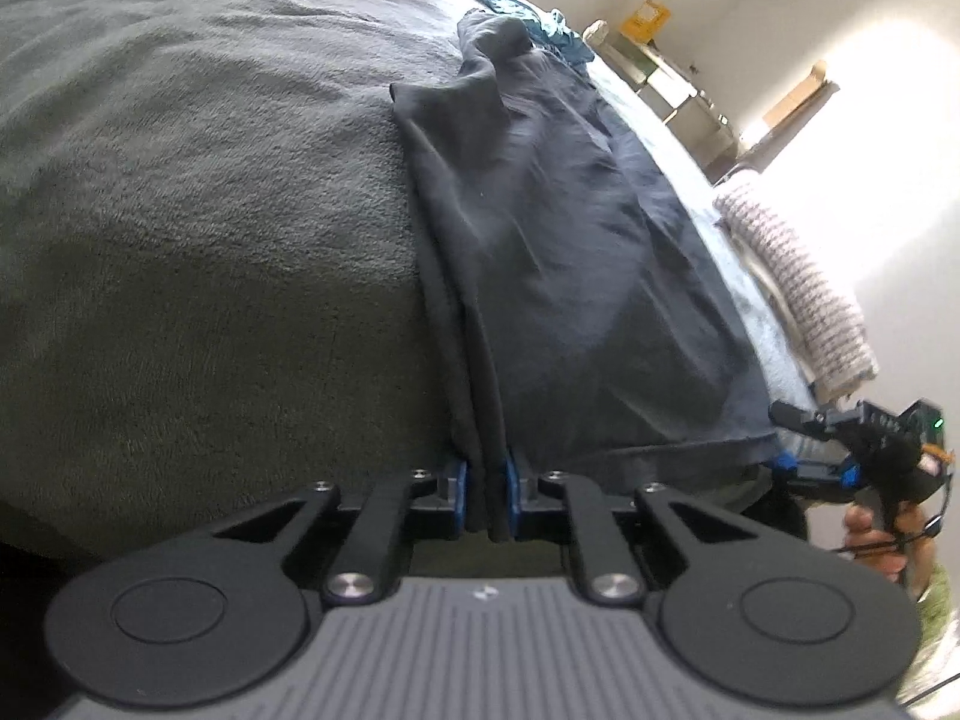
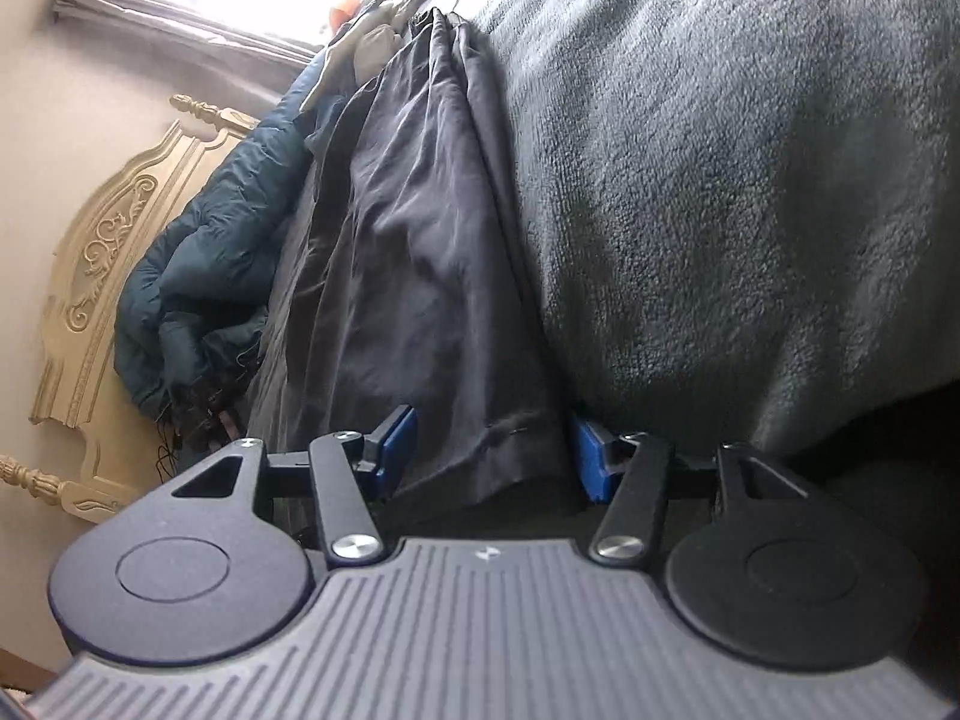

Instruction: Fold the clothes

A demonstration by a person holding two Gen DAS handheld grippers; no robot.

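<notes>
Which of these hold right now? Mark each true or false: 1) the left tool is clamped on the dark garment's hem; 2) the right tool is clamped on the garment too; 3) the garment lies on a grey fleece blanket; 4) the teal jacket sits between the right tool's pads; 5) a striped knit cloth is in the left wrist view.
1) True: the left tool pinches the dark garment at its edge.
2) False: the right tool stands open, the hem between its pads, untouched.
3) True: it lies on the grey fleece blanket.
4) False: the teal jacket lies bunched by the carved headboard.
5) True: the striped knit cloth shows past the garment.
</notes>
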